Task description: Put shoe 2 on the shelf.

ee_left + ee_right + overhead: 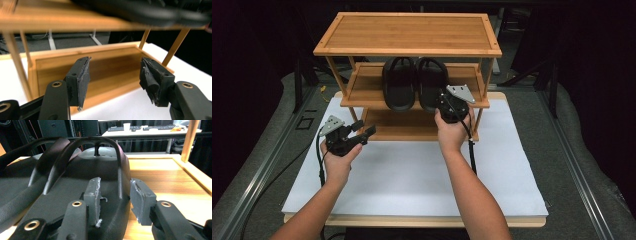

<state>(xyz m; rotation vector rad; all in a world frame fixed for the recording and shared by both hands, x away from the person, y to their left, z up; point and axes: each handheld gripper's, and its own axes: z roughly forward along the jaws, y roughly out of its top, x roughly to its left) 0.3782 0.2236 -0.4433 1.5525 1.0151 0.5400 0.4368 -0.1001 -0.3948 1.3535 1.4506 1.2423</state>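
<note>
Two black sandals point(414, 82) lie side by side on the middle shelf of the bamboo rack point(408, 32), toward its right end. The right claw point(113, 200) straddles the outer edge of the right sandal point(82, 182), jaws narrow but seemingly not clamped, so release or grasp looks unfinished. The left claw point(113, 80) hangs wide and empty before the rack's bottom shelf point(100, 67), over the bench point(412, 180).

Camera layout, three views.
High view looks down over my forearms; both gripper views sit close, sharing the bamboo rack point(412, 50).
</note>
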